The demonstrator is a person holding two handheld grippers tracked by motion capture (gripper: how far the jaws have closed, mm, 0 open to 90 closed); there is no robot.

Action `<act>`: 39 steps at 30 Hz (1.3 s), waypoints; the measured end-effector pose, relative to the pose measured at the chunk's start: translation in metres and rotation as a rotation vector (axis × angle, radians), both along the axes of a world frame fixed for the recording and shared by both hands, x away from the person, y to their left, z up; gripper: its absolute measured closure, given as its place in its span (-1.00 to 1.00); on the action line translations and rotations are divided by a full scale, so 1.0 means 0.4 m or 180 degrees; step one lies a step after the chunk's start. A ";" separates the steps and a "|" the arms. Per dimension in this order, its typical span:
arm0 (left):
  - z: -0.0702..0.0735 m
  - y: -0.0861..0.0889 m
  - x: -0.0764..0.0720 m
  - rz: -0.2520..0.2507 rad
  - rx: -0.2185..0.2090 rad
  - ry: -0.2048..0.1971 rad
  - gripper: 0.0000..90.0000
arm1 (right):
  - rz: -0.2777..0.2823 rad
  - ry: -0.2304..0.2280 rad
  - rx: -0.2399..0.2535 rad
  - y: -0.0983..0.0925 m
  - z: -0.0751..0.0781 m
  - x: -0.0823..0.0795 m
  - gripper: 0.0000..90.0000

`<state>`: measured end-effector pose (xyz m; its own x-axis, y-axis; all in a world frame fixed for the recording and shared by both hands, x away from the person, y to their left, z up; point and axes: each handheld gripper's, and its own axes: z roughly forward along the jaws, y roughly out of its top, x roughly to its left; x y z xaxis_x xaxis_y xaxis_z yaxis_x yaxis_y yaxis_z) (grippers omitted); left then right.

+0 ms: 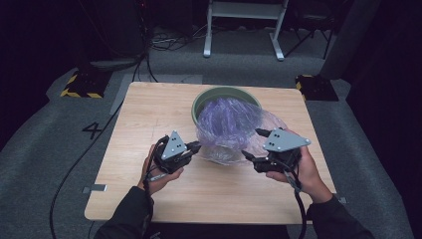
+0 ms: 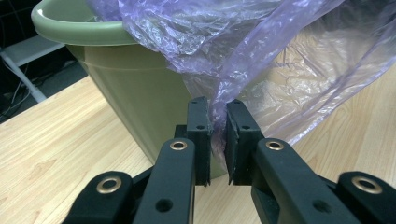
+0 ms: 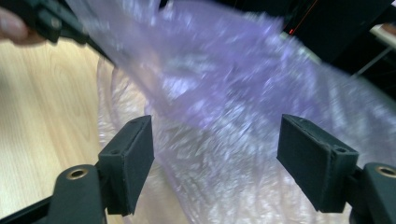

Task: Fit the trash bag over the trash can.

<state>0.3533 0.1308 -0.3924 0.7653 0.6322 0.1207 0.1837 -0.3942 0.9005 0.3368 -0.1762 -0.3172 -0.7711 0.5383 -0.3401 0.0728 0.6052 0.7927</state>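
High view, first: a green bucket (image 1: 226, 94) stands toward the far middle of the wooden tabletop (image 1: 149, 124), and a thin purple plastic bag (image 1: 234, 127) spills out of its mouth and down its near side onto the wood. The left gripper (image 1: 195, 147) sits just left of the bag's lower edge, its jaws pointing right and meeting the film; the right gripper (image 1: 254, 144) is at the bag's right side, its jaws spread wide, one above and one below, with the plastic between them. Left gripper view: the two black jaws stand almost together and pinch a gathered fold of the purple plastic bag (image 2: 243, 60), which rises from between the pads and fans out up and to the right; the green bucket (image 2: 121, 79) stands just behind and to the left, its rim at the upper left. Right gripper view: the jaws are released and far apart, and the blurred purple plastic bag (image 3: 219, 98) hangs across the gap between them, touching neither pad that I can tell; the left gripper (image 3: 51, 23) shows at the upper left corner at the bag's edge.
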 end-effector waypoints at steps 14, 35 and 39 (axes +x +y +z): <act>0.010 0.033 0.021 0.0103 -0.0010 0.0020 0.87 | 0.0032 0.0040 -0.0250 -0.026 -0.027 0.035 0.85; -0.003 0.093 0.065 0.0502 0.0034 0.0259 -0.07 | -0.0570 -0.0046 0.0110 -0.126 0.036 0.125 0.95; 0.016 0.101 0.019 0.0400 0.0014 0.0115 -0.48 | -0.0568 -0.0043 0.0139 -0.133 0.039 0.133 0.95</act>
<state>0.3609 0.1713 -0.3861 0.6841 0.7228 0.0975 0.2640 -0.3699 0.8908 0.3898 -0.2295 -0.3017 -0.6575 0.6807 -0.3230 0.1653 0.5486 0.8196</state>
